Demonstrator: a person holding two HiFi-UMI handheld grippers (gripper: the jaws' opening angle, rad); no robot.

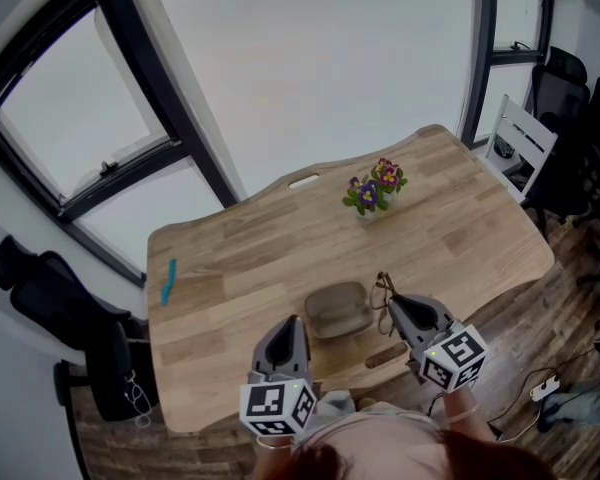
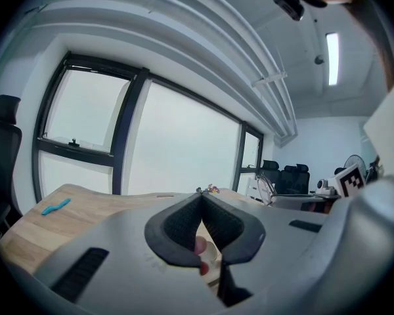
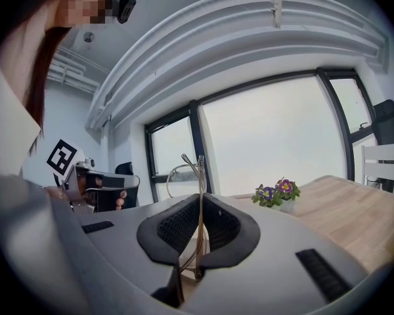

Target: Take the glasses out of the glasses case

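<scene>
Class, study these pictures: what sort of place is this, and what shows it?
Most likely an office or meeting room: a large wooden table, black office chairs nearby, and tall dark-framed windows along the wall.

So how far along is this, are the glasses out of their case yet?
Looks nearly done. Already done: the glasses are out of the glasses case, which lies on the table. In hand: the right gripper is clamped on their thin frame, while the left gripper is shut on nothing. Left: probably just setting them down.
</scene>
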